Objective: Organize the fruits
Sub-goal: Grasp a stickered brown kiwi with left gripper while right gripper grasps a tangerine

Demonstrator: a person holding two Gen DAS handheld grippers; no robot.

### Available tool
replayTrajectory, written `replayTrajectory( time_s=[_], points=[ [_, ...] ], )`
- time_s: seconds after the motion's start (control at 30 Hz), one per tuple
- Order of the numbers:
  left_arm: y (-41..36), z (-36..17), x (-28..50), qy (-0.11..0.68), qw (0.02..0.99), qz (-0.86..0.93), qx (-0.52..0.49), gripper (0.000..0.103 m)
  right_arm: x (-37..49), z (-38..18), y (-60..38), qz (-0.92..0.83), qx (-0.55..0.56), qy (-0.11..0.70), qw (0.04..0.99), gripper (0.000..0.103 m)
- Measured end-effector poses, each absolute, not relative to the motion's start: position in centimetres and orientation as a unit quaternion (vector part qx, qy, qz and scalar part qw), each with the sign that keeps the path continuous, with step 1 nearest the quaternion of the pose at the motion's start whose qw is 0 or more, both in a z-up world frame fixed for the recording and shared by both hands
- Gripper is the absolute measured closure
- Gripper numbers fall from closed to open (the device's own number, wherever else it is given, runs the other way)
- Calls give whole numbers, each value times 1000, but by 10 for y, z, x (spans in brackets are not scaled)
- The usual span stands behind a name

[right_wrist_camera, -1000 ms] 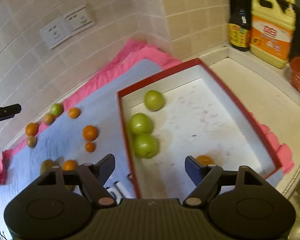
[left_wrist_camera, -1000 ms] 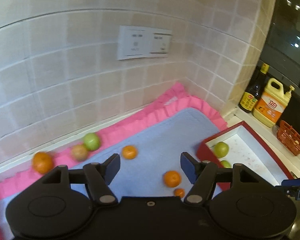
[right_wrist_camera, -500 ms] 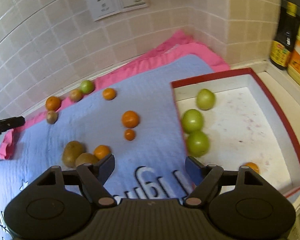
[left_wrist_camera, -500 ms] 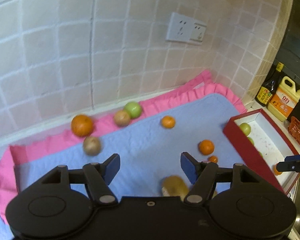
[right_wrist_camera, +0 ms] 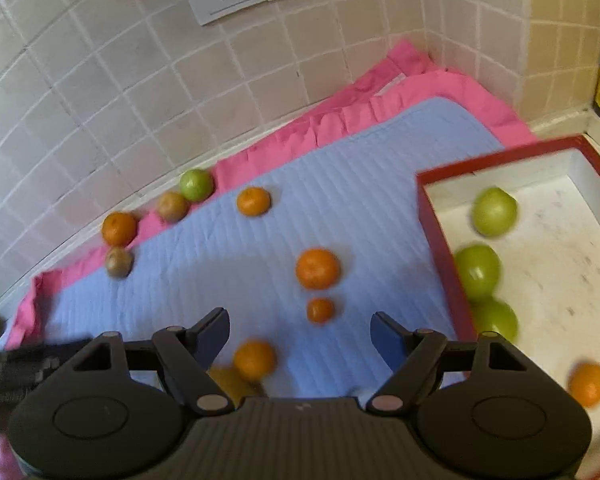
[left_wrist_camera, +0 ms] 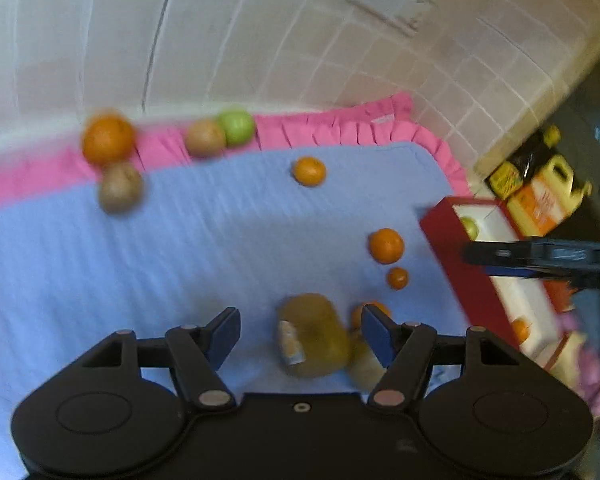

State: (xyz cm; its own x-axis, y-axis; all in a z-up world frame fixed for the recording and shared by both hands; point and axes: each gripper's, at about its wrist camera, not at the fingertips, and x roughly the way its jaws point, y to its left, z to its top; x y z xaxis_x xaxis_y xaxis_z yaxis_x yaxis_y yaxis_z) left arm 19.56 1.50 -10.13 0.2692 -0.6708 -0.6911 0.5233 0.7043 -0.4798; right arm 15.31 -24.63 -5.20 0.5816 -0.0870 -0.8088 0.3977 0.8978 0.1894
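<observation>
The left gripper (left_wrist_camera: 300,332) is seen with its fingers spread and nothing gripped; between them, a little right of centre, lies a blurred yellow-brown oblong fruit with a pale sticker (left_wrist_camera: 312,336). Its long axis appears to run roughly from near to far, along the fingers, so the spread fingers would close across its narrower width. A paler rounded fruit (left_wrist_camera: 364,364) lies touching or just beside it on the right, behind the right finger, and a small orange mandarin (left_wrist_camera: 358,314) sits just past that finger's tip.

The right gripper (right_wrist_camera: 300,332) is likewise released and empty, and the same orange mandarin (right_wrist_camera: 255,360) lies between its fingers, left of centre, on the quilted blue mat (right_wrist_camera: 340,200). The left gripper is judged the nearer to the oblong fruit, the right gripper to the mandarin.

Further out, loose mandarins and brown fruits are scattered toward the pink frill and tiled wall. The red-rimmed white tray (right_wrist_camera: 436,240) stands to the right, already holding three green apples and one mandarin.
</observation>
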Motion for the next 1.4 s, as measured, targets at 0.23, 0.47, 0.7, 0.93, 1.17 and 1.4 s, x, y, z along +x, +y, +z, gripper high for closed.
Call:
replayTrajectory(
  time_s=[0.23,0.47,0.7,0.93,1.17,1.4],
  points=[
    [-10,-137,212,529,758,-360,-126,24,210,-98,-256,-157,163,471,853,25],
    [-24,-157,213,556,732,-365,-145,24,223,-118,-257,-177,133,477,851,25],
    [-24,-160,210,555,735,-360,-149,25,232,-131,-260,-170,144,485,845,28],
    [-18,-163,214,560,735,-348,-159,42,234,-135,-262,-157,153,486,846,50],
    [-24,-153,201,539,763,-336,-123,43,228,-126,-261,-141,147,469,859,61],
    [-18,-121,185,503,794,-330,-91,43,190,-86,-263,-121,177,417,883,61]
  ],
)
